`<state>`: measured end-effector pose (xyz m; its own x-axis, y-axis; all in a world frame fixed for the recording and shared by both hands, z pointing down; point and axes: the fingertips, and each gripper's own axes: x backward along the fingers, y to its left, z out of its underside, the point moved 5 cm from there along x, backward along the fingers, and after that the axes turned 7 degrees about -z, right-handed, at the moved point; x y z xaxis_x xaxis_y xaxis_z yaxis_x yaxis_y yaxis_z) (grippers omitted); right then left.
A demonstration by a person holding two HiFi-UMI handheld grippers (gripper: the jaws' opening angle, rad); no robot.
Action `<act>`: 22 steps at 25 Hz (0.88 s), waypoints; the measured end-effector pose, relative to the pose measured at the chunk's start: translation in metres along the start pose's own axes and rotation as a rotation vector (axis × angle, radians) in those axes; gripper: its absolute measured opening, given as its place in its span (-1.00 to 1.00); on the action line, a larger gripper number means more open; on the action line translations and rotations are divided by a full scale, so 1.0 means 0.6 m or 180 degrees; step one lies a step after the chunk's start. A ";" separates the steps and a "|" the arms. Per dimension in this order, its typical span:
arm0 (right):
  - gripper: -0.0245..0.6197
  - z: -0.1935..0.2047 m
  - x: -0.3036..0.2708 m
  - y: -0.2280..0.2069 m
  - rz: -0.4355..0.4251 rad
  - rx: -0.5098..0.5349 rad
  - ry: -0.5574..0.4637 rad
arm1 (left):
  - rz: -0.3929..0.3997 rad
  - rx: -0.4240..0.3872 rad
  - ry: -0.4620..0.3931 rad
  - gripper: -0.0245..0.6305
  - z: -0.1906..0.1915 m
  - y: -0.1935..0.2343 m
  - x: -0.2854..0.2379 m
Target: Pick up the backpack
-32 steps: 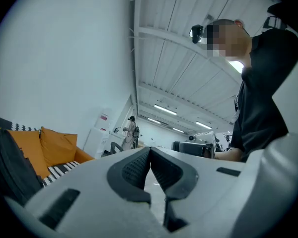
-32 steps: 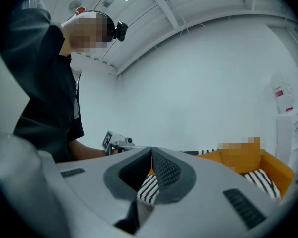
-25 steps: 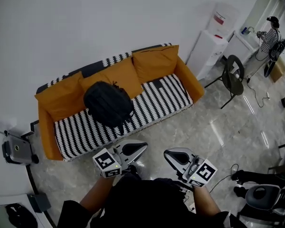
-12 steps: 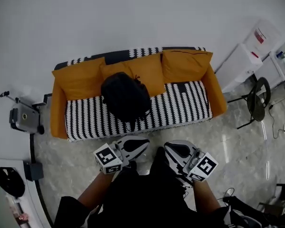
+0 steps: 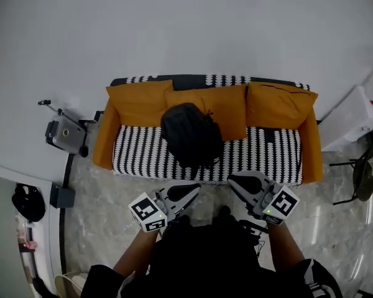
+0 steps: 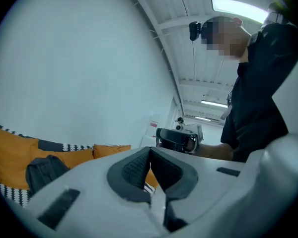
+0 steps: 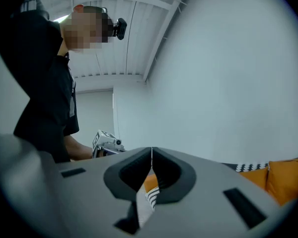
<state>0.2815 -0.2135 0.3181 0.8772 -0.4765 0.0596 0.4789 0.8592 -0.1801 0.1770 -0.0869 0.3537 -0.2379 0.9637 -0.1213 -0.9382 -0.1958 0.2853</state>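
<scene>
A black backpack (image 5: 191, 134) stands on the black-and-white striped seat of an orange sofa (image 5: 133, 157), leaning against the orange back cushions. In the left gripper view the backpack (image 6: 43, 170) shows low at the left. My left gripper (image 5: 194, 189) is shut and empty, held level just short of the sofa's front edge, below the backpack. The right gripper (image 5: 234, 180) is also shut and empty, beside it on the right. Each gripper view shows its own pads closed together: left gripper (image 6: 150, 151), right gripper (image 7: 151, 151).
A grey wheeled device (image 5: 65, 134) stands left of the sofa by the wall. A white cabinet (image 5: 359, 113) and a black chair (image 5: 368, 177) are at the right. A black bag (image 5: 28, 202) lies at the far left. The floor is glossy marble tile.
The view has swung so the sofa now sits centred and square ahead. Both shut grippers have come nearer to the sofa's front edge, below the backpack.
</scene>
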 end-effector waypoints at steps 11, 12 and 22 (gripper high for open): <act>-0.84 0.017 -0.042 -0.082 -0.0562 -0.0128 0.0092 | -0.0901 0.0212 -0.0259 -0.86 0.009 0.053 0.040; -0.84 0.019 -0.050 -0.089 -0.0578 -0.0146 0.0122 | -0.0935 0.0233 -0.0263 -0.86 0.010 0.064 0.043; -0.84 0.028 -0.137 -0.214 -0.0250 -0.0110 0.0404 | -0.1024 0.0435 -0.0136 -0.86 0.055 0.257 0.040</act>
<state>0.1484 -0.2816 0.3526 0.8245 -0.5637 -0.0493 0.5426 0.8124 -0.2136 0.0349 -0.0878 0.4261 0.0778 0.9793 -0.1866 -0.9205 0.1425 0.3638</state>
